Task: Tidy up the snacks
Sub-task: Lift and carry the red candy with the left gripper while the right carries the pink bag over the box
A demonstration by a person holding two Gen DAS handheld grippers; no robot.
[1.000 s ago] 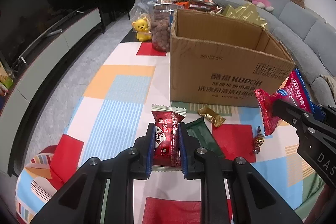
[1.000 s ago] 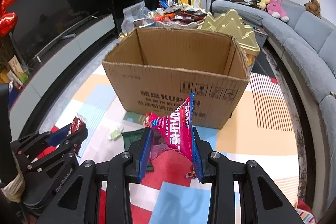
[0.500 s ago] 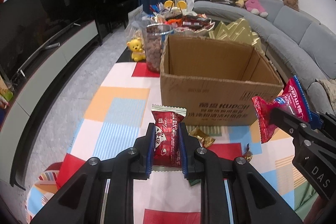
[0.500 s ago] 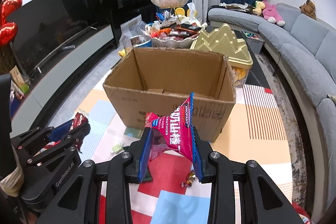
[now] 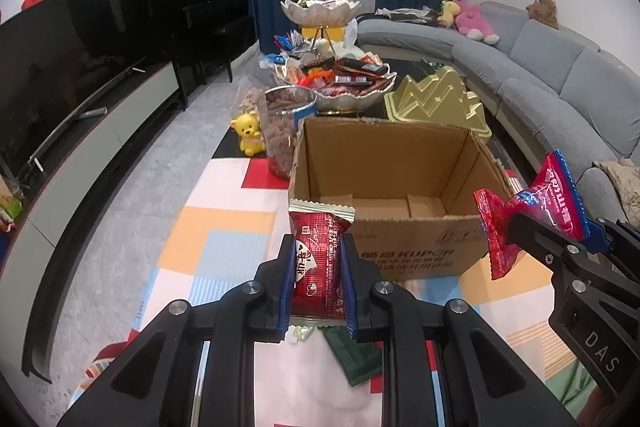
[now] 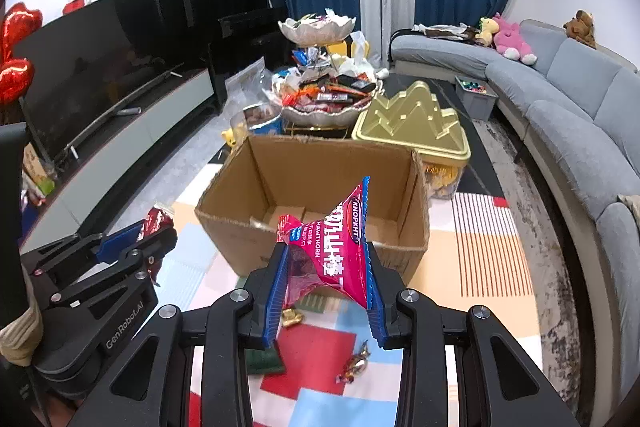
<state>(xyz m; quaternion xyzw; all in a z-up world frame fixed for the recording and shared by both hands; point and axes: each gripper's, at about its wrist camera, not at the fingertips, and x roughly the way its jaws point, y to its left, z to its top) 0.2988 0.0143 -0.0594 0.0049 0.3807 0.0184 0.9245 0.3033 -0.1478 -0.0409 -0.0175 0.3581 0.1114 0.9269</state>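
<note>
The matte black plastic left gripper [image 5: 317, 281] has angular arms, round silver screws and ribbed blue finger pads [image 5: 285, 291]. The matching black right gripper [image 6: 324, 291] has blue serrated pads [image 6: 275, 301]. White lettering reads "GenRobot.AI" on the left one, "DAS" on the right.

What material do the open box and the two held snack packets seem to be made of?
Open box: brown corrugated cardboard, matte, with rough torn edges. Dark red packet in the left gripper: glossy plastic or foil film, probably, judging by its shine and crimped ends. Pink packet in the right gripper: similar shiny film, creased where the fingers pinch it.
</note>
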